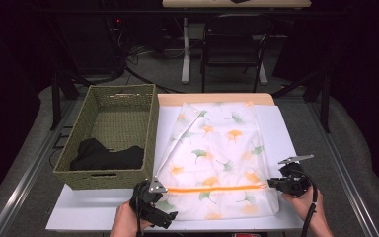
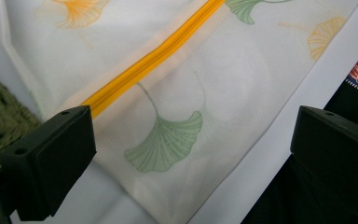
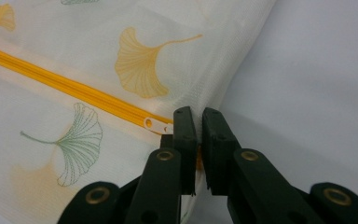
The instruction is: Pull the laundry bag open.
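A white mesh laundry bag (image 1: 217, 148) printed with ginkgo leaves lies flat on the white table (image 1: 281, 133). An orange zipper (image 1: 212, 188) runs across its near end. My left gripper (image 1: 165, 202) hovers open at the zipper's left end, its jaws wide apart over the bag (image 2: 214, 70) and the zipper (image 2: 154, 58). My right gripper (image 1: 271, 183) is shut on the bag's right edge (image 3: 214, 84) at the zipper's other end. Its jaws sit just beside the white zipper pull (image 3: 156, 125).
A green woven basket (image 1: 150, 143) stands left of the bag and touches it, with a black cloth (image 1: 108, 155) inside. The table's near edge runs just under both hands. A chair (image 1: 234, 44) and desk legs stand beyond the far edge.
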